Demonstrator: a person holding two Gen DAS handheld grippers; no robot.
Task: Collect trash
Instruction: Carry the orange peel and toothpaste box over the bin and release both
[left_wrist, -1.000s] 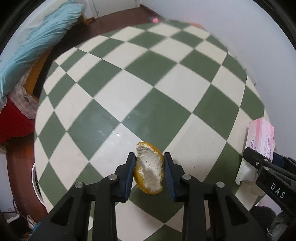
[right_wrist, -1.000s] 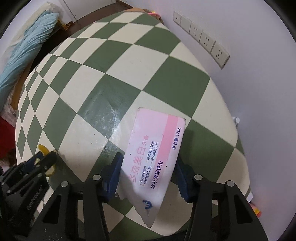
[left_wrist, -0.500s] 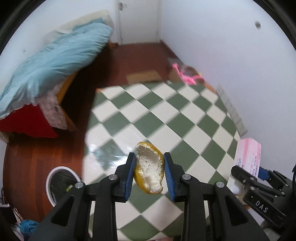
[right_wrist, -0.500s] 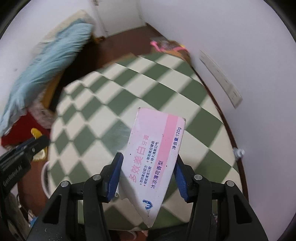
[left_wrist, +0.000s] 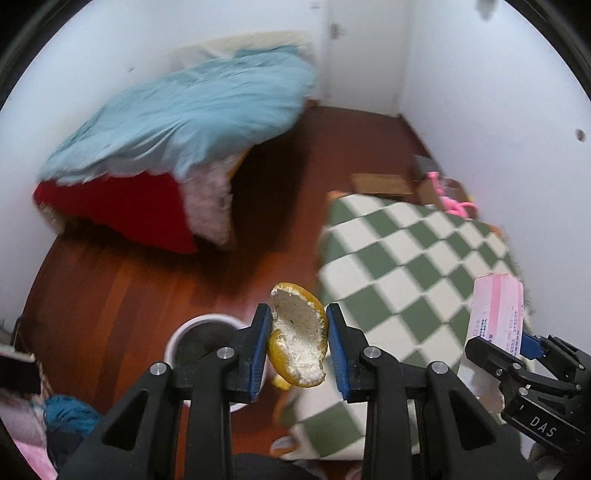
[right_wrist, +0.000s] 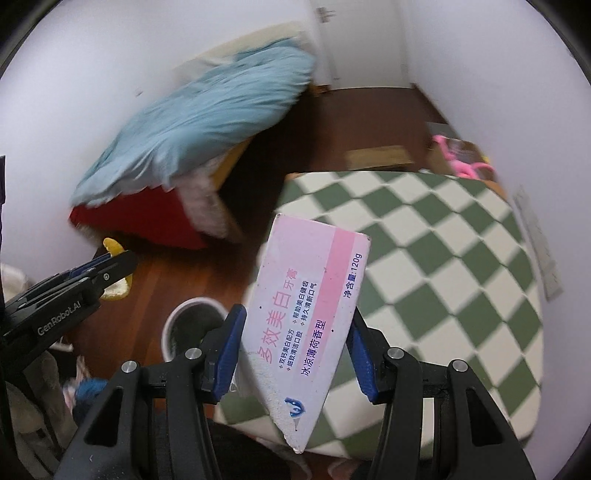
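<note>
My left gripper is shut on a curled piece of orange peel, yellow outside and white inside, held above the wooden floor. Just below and left of it stands a round white bin with a dark inside. My right gripper is shut on a flat pink and white toothpaste box with printed writing. The same bin shows to the left of that box. In the left wrist view the right gripper with the box is at the far right. In the right wrist view the left gripper with peel is at the left edge.
A green and white checkered mat covers the floor on the right, against a white wall. A bed with a blue blanket and red cover stands at the back left. Pink items lie near the far wall. Cloth clutter sits by the bin.
Both grippers have risen and swung left away from the checkered mat, still holding the peel and the box. The white bin, bed and wooden floor have come into view.
</note>
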